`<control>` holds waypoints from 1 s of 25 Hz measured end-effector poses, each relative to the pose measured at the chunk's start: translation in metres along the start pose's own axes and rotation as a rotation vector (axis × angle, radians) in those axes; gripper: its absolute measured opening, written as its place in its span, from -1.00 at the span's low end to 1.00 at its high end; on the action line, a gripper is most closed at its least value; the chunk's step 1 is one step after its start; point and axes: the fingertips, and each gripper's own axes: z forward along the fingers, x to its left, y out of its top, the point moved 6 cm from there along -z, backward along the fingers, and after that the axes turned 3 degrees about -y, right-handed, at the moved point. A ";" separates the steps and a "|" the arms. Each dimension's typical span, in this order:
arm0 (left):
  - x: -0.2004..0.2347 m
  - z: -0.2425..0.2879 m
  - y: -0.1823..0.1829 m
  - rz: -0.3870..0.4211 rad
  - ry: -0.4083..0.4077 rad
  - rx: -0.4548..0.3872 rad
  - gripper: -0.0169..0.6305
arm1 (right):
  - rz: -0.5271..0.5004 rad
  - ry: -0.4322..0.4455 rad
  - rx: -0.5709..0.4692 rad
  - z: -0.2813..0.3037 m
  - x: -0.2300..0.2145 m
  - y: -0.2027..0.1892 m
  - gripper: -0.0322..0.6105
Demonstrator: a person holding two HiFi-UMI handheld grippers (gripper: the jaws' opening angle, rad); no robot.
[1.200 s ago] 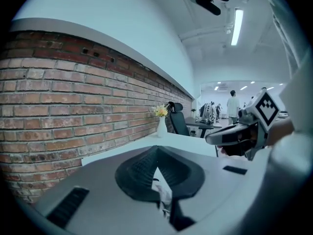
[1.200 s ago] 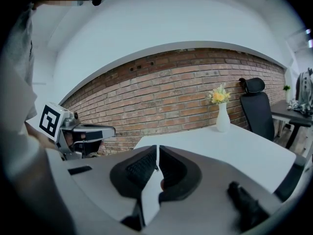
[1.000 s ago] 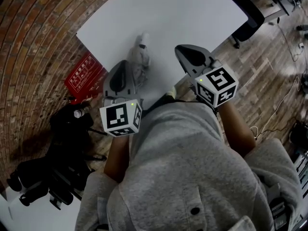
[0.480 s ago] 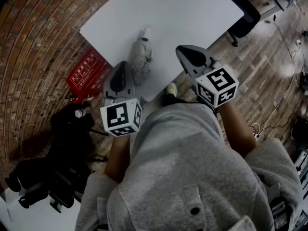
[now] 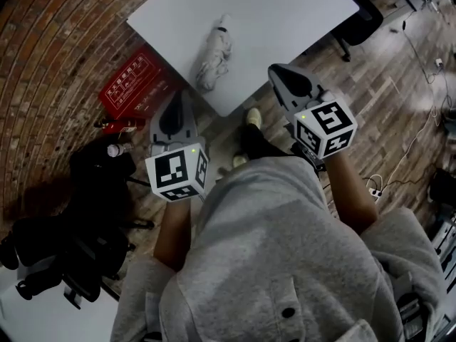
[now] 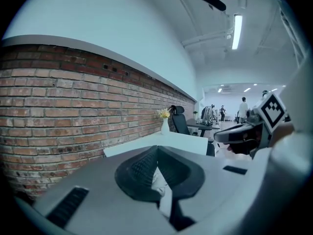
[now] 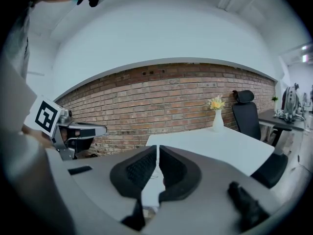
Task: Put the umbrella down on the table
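Note:
The folded pale grey umbrella lies on the white table, near its front corner, with nothing touching it. My left gripper hangs over the wooden floor just short of that corner, jaws shut and empty. My right gripper is off the table's right edge, also over the floor, its jaws together with nothing in them. In the left gripper view the shut left gripper points at the table. The right gripper likewise faces the table.
A red sign box leans by the brick wall left of the table. Black bags and gear crowd the floor at left. A black office chair stands at the table's far side. A vase of yellow flowers sits on the table.
Both grippers have drawn back from the table and now hang over the floor. The umbrella stays lying on the table, farther from them than before.

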 end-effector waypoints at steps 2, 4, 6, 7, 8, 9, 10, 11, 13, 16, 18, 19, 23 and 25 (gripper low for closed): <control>0.001 -0.017 -0.005 -0.008 0.005 -0.004 -0.90 | -0.007 -0.013 0.000 -0.012 0.013 -0.005 -0.80; 0.000 -0.033 -0.010 -0.010 0.008 -0.011 -0.90 | -0.010 -0.020 0.002 -0.024 0.026 -0.010 -0.80; -0.003 -0.047 -0.014 -0.012 0.007 -0.018 -0.90 | -0.010 -0.024 0.000 -0.037 0.036 -0.015 -0.80; -0.005 -0.053 -0.016 -0.014 0.004 -0.020 -0.90 | -0.011 -0.027 -0.001 -0.043 0.041 -0.017 -0.80; -0.008 -0.059 -0.018 -0.015 0.002 -0.022 -0.90 | -0.013 -0.030 -0.003 -0.048 0.045 -0.019 -0.80; -0.010 -0.064 -0.020 -0.015 0.000 -0.024 -0.90 | -0.016 -0.033 -0.005 -0.054 0.048 -0.020 -0.80; -0.011 -0.069 -0.021 -0.015 0.000 -0.024 -0.90 | -0.019 -0.037 -0.008 -0.058 0.052 -0.021 -0.80; -0.012 -0.073 -0.022 -0.014 0.000 -0.025 -0.90 | -0.021 -0.041 -0.012 -0.061 0.054 -0.021 -0.80; -0.011 -0.080 -0.023 -0.014 0.003 -0.029 -0.90 | -0.021 -0.047 -0.021 -0.066 0.060 -0.020 -0.80; -0.009 -0.088 -0.021 -0.011 0.009 -0.038 -0.90 | -0.027 -0.048 -0.031 -0.070 0.066 -0.018 -0.80; -0.007 -0.091 -0.022 0.004 0.019 -0.037 -0.90 | -0.032 -0.046 -0.034 -0.071 0.070 -0.018 -0.80; -0.007 -0.093 -0.022 0.010 0.022 -0.036 -0.90 | -0.033 -0.043 -0.035 -0.072 0.072 -0.017 -0.80; -0.008 -0.097 -0.022 0.004 0.025 -0.039 -0.90 | -0.043 -0.029 -0.033 -0.072 0.078 -0.018 -0.80; -0.008 -0.096 -0.023 0.000 0.028 -0.040 -0.90 | -0.046 -0.026 -0.034 -0.071 0.079 -0.018 -0.80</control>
